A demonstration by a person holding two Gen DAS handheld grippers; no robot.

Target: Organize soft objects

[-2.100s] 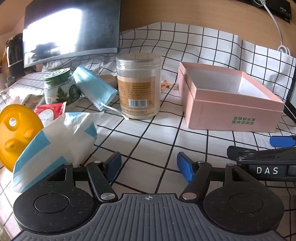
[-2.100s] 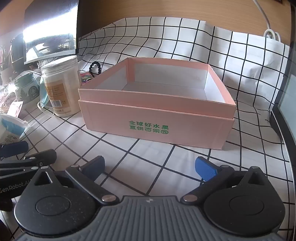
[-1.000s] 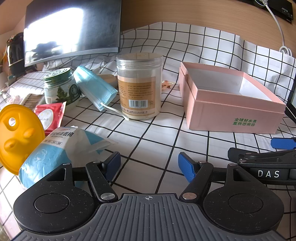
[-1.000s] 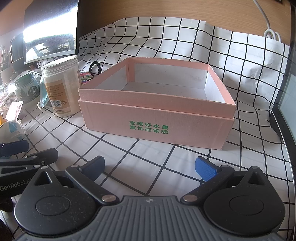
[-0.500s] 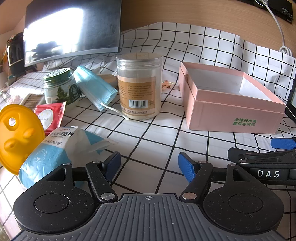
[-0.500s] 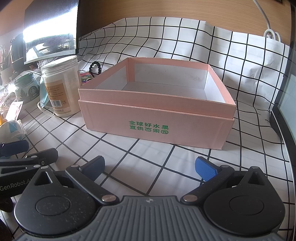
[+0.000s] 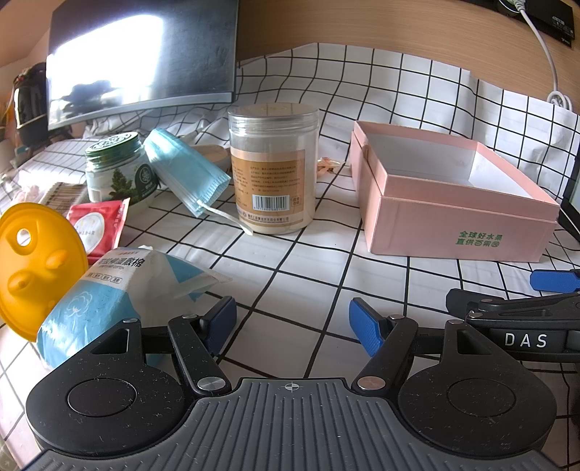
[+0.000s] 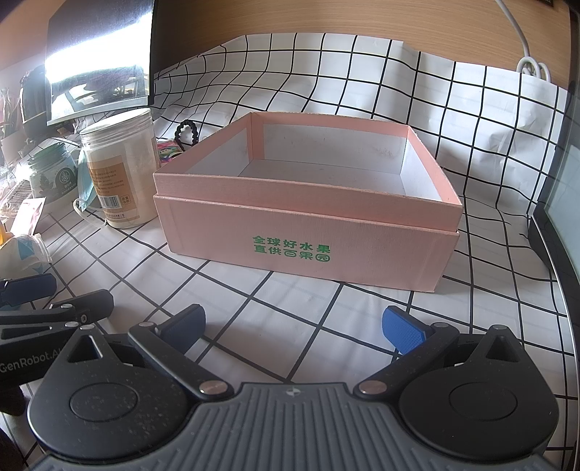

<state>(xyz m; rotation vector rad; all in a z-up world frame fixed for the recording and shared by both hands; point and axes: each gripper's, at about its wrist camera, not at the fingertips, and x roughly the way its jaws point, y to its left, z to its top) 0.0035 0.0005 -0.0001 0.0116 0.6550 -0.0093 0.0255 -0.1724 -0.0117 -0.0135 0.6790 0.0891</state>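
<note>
Left wrist view: both tongs, left [image 7: 291, 320] and right [image 8: 291, 326], released and empty; pink box [image 8: 308, 203] empty, cotton bag [image 7: 119, 290] and face mask [image 7: 185, 174] unsorted.

A checked cloth [image 7: 297, 261] in black and white covers the table and climbs the wooden wall [image 7: 362, 21] at the back. In the upper left of the left wrist view a dark monitor [image 7: 141, 54] reflects bright light. Below it, at centre, stands a clear plastic jar [image 7: 273, 168] with a tan label and a barcode. Left of it is a green-lidded jar [image 7: 117, 168]. At the far left edge a yellow plastic disc [image 7: 32, 268] with holes stands tilted. A white cable [image 7: 543, 50] runs down the wall in the upper right. In the right wrist view a black hair tie [image 8: 186, 131] lies behind the clear jar.
</note>
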